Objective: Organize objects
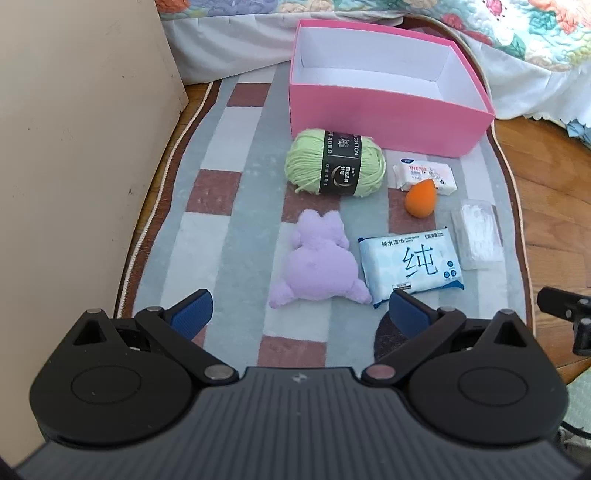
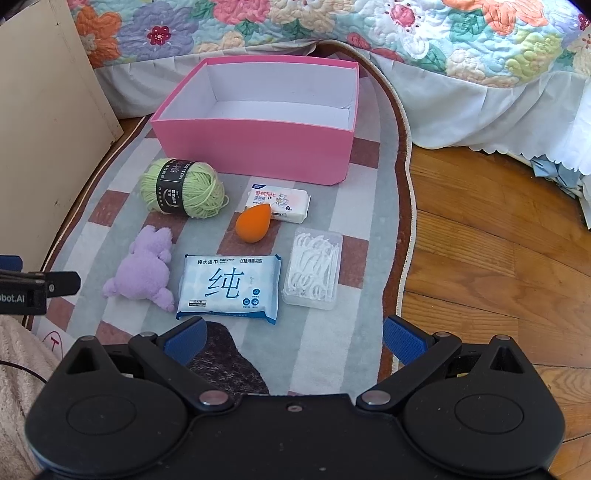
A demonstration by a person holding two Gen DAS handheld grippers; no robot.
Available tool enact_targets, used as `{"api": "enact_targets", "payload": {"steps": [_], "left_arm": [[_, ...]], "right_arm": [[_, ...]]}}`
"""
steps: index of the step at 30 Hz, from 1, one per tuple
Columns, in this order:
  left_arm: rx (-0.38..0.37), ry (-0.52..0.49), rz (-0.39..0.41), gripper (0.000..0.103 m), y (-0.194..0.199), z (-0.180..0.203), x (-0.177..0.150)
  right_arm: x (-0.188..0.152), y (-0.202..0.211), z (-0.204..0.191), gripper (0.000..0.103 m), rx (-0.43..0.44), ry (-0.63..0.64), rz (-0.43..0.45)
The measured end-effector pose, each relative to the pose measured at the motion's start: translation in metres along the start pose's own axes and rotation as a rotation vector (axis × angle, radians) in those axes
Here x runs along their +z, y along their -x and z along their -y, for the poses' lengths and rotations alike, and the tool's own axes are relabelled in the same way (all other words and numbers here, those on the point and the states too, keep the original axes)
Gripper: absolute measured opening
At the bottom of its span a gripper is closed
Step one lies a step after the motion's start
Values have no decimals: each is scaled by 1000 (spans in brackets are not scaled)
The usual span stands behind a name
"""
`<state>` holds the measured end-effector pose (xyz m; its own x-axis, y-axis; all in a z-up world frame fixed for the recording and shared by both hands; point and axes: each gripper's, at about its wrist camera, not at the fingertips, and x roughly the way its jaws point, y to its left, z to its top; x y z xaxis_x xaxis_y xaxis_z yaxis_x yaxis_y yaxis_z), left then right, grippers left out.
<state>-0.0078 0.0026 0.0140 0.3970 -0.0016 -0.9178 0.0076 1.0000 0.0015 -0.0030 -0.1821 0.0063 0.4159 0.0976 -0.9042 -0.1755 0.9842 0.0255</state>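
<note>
An empty pink box (image 1: 384, 122) (image 2: 255, 146) with a white inside stands at the far end of a striped rug (image 1: 229, 206) (image 2: 354, 221). In front of it lie a green yarn ball (image 1: 334, 162) (image 2: 184, 192), a small tissue pack (image 1: 424, 175) (image 2: 280, 201), an orange sponge (image 1: 421, 197) (image 2: 253, 223), a purple plush toy (image 1: 317, 260) (image 2: 146, 267), a blue wet-wipes pack (image 1: 410, 267) (image 2: 229, 286) and a clear box of floss picks (image 1: 478, 234) (image 2: 314, 267). My left gripper (image 1: 299, 308) hovers open just short of the plush. My right gripper (image 2: 293, 338) is open, just short of the wipes.
A cream cabinet side (image 1: 74, 147) (image 2: 48, 129) borders the rug on the left. A bed with a floral quilt (image 2: 332, 33) and white skirt (image 1: 229, 48) rises behind the box. Wooden floor (image 2: 498, 258) lies to the right. The other gripper (image 1: 569, 317) (image 2: 33, 288) shows at each view's edge.
</note>
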Motion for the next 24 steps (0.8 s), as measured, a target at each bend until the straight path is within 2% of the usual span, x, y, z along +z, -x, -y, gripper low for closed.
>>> {"api": "enact_targets", "payload": {"steps": [11, 24], "left_arm": [[2, -18, 4, 103, 1, 6, 0], [-70, 11, -3, 103, 10, 5, 3]], "right_arm": [[-1, -2, 2, 103, 1, 1, -5], [-2, -1, 4, 103, -1, -2, -2]]}}
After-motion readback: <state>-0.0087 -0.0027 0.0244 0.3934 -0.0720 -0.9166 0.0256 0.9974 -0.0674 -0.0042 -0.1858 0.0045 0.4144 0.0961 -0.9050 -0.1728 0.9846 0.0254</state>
